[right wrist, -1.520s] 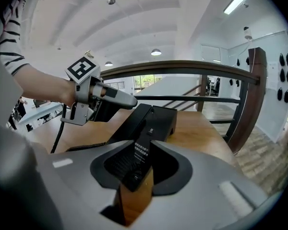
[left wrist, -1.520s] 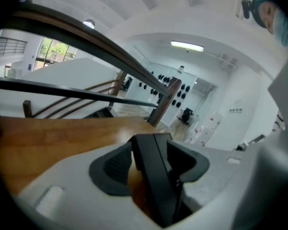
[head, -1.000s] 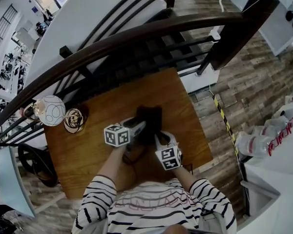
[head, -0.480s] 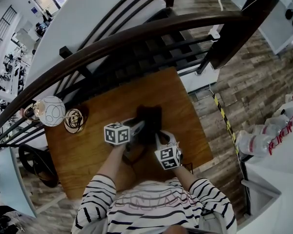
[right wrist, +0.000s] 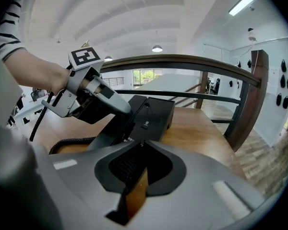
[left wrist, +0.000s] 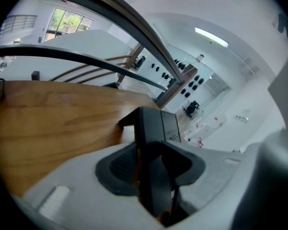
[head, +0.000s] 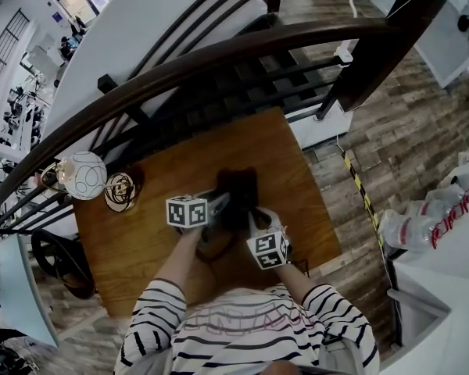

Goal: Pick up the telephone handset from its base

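Note:
A black telephone base (head: 244,187) sits mid-table on the wooden table (head: 297,178). Its handset (head: 228,209) lies along the base's left side. My left gripper (head: 219,209) straddles the handset (left wrist: 151,143), its jaws closing, and the pads touch both of its sides. The base (left wrist: 172,124) shows just beyond. From the right gripper view, the left gripper (right wrist: 103,104) grips over the phone's left half, with the coiled cord (right wrist: 69,143) trailing towards me. My right gripper (right wrist: 140,150) is shut with nothing in it. Its tips are at the near edge of the base (right wrist: 153,114).
A dark curved railing (head: 242,49) runs along the table's far side. A white wire globe (head: 84,176) and a smaller dark one (head: 119,190) stand at the table's far left corner. Water bottles (head: 422,225) lie off to the right, beyond the table edge.
The left gripper's marker cube has tilted slightly over the handset. Both hands stay where they were, and the phone has not moved.

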Demonstrator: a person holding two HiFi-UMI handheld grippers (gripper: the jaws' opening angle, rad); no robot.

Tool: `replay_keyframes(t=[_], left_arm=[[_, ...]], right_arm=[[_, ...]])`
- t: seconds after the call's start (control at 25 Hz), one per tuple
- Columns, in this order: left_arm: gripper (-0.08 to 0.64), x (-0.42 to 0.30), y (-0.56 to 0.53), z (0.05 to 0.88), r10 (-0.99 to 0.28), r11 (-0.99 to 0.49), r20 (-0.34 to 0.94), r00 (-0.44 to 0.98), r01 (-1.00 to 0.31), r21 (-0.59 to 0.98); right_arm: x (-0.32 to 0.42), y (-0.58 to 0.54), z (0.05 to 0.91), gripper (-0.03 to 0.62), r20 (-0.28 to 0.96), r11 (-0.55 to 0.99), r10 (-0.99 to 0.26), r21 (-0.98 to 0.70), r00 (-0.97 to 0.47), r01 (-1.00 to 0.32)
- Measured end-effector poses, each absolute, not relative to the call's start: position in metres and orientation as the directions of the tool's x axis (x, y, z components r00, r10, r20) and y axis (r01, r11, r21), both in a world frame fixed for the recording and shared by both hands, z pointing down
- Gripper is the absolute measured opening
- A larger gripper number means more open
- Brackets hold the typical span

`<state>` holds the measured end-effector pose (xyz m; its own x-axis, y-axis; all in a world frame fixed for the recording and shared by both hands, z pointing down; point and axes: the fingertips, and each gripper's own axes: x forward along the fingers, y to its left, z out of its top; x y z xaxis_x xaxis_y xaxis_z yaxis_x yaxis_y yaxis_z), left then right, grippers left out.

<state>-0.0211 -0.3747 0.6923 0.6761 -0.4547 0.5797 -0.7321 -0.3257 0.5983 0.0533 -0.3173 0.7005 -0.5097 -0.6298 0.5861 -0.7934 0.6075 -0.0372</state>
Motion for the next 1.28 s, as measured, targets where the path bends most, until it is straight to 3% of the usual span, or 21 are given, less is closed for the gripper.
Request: replay_keyframes(t=[0.8, 1.28], left_arm=[[0.15, -0.031, -0.368, 0.689, -0.47, -0.255, 0.589, 0.658, -0.74, 0.623], [0.107, -0.028, -0.353, 0.692, -0.437, -0.267, 0.579, 0.688, -0.714, 0.647]], right_arm=[[0.051, -0.317, 0.699, 0.025, 0.598, 0.596, -0.636, -0.021, -0.488, -0.803], [0.051, -0.317, 0.699, 0.025, 0.595, 0.594, -0.635, -0.03, -0.492, -0.804]])
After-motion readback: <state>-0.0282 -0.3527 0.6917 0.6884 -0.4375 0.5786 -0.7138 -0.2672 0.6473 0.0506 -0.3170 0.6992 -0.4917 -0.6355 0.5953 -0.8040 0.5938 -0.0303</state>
